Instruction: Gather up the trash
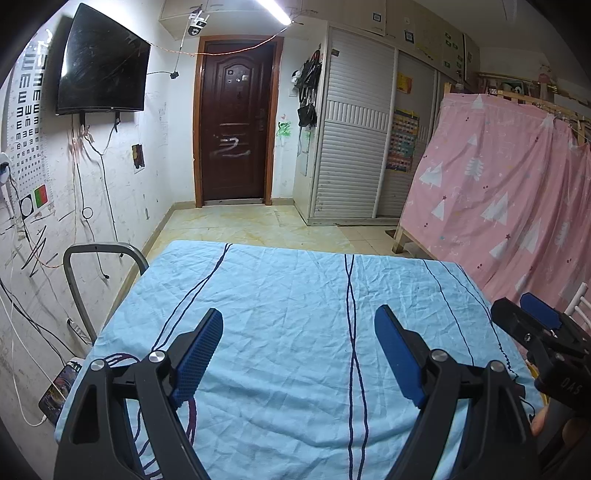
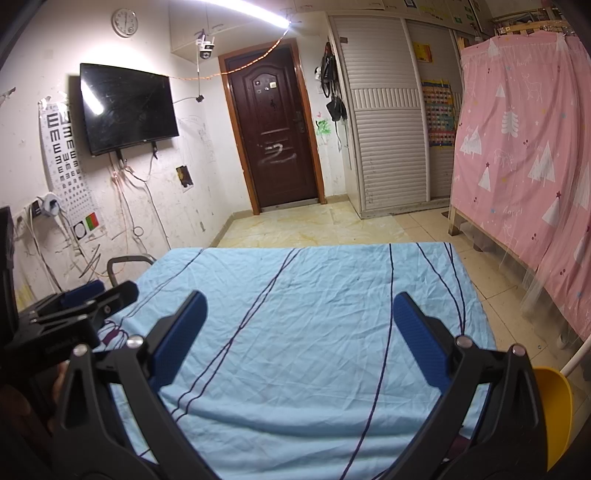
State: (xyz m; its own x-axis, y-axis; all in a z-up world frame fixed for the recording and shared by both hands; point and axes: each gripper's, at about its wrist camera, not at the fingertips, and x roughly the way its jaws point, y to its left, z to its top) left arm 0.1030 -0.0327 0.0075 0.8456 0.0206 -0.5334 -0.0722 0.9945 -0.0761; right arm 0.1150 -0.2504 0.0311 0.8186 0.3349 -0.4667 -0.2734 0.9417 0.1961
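Rows of "E" — eye chart [image 2: 64, 147]

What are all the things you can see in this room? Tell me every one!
table cloth: one, light blue with dark lines, spread in front
TV: one, black, left wall
eye chart: one, white, beside TV
clock: one, white, above TV
door: one, dark brown, far end
wardrobe: one, white slatted, right of door
curtain: one, pink with trees, right side
yellow bin: one, beside table
left tongs: open, empty
right tongs: open, empty
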